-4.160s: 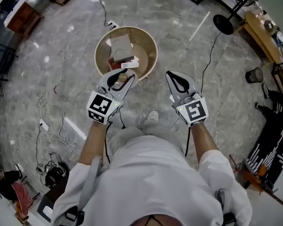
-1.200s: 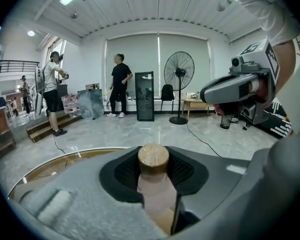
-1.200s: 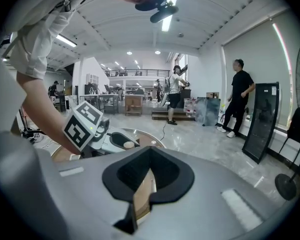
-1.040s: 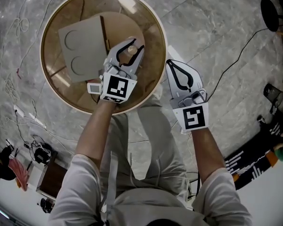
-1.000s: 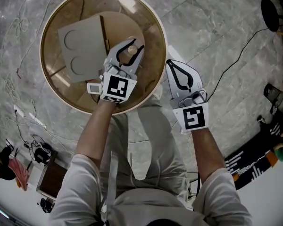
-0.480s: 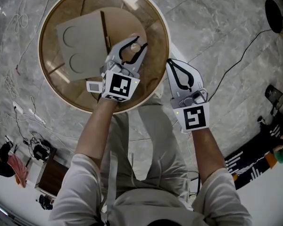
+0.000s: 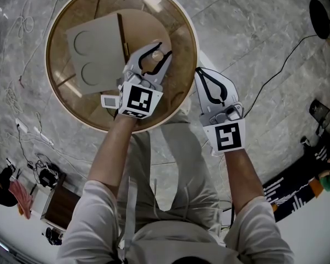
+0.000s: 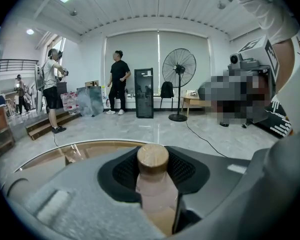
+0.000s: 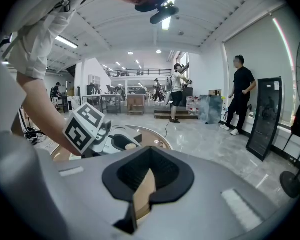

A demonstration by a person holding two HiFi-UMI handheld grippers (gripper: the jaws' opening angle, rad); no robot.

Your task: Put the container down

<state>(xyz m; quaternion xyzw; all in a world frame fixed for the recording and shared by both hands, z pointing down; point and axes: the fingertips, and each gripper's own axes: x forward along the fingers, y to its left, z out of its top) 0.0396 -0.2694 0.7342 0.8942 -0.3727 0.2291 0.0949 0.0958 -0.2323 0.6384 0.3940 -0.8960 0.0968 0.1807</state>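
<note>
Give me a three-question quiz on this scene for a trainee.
1. What stands between the left tongs?
2. True or false: the right tongs grip a cup.
3. How many circles mark the pale sheet beside the left tongs?
Key:
1. A bottle with a wooden cap; those tongs have just been opening, with it between them.
2. False: they are shut and empty.
3. Two.

Overhead and low, round table (image 7: 66, 89) shared
</note>
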